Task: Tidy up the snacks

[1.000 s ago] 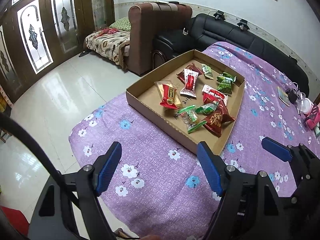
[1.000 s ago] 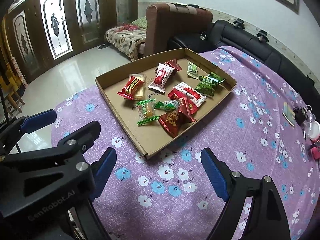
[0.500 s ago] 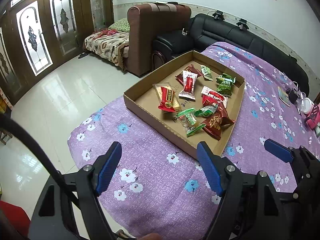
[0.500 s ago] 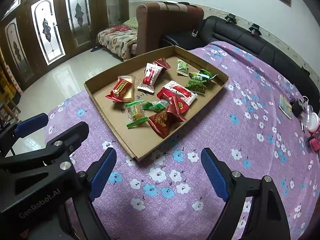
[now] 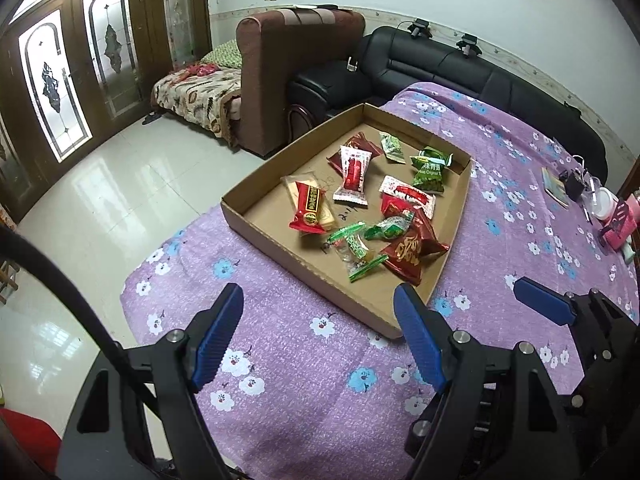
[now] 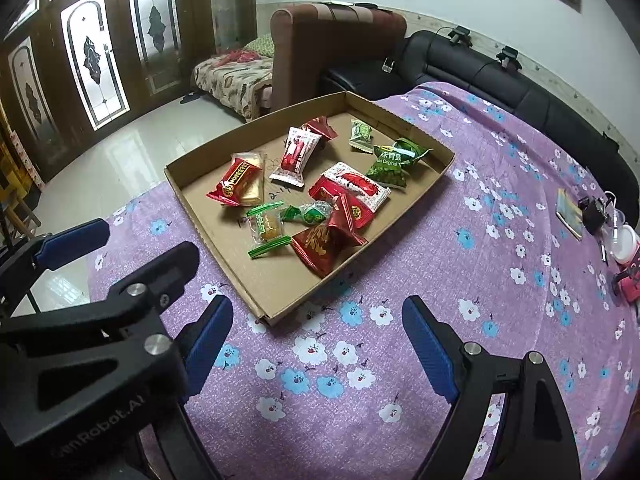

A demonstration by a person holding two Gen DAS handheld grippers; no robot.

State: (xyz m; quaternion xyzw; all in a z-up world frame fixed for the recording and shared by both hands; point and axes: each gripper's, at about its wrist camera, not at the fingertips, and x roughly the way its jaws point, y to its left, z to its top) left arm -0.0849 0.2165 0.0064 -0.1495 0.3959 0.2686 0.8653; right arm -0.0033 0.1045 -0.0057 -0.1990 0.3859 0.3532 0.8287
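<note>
At the far left, beyond the edge of the table, lie a pale tiled floor (image 5: 100, 208) and dark wooden doors (image 6: 96, 64) with arched glass panes. Nearer in, the left gripper (image 5: 318, 338) hangs over the purple flowered tablecloth (image 5: 280, 360) with its 2 blue-padded jaws wide apart and nothing between them, short of the near edge of the box. The shallow cardboard box (image 5: 256, 196) sits open on the cloth at the table's far left corner, and all the snacks lie inside it. From its left side: a red and gold packet (image 5: 310, 208) lying over a pale wafer pack, then a white packet with a red sausage picture (image 5: 352, 174) with a dark red wrapper (image 6: 320, 128) touching its far end. Toward the near rim rests a clear candy with green ends (image 6: 266, 228), just beside a green twisted candy (image 6: 310, 212), and next to those a dark red bag with gold lettering (image 5: 410, 252), which lies against a red and white packet (image 6: 354, 188). At the far right of the box are a small green sachet (image 6: 361, 133) and a green pea bag (image 6: 390, 164). The right gripper (image 6: 318, 342) hovers over the cloth beside the left one, its jaws likewise spread and empty, just short of the box's near corner. Well to the right, near the table's far edge, sit a small booklet (image 6: 568, 208), a white round lid (image 6: 626, 244) and a pink object (image 5: 620, 226). Behind the table runs a black sofa (image 5: 440, 68).
</note>
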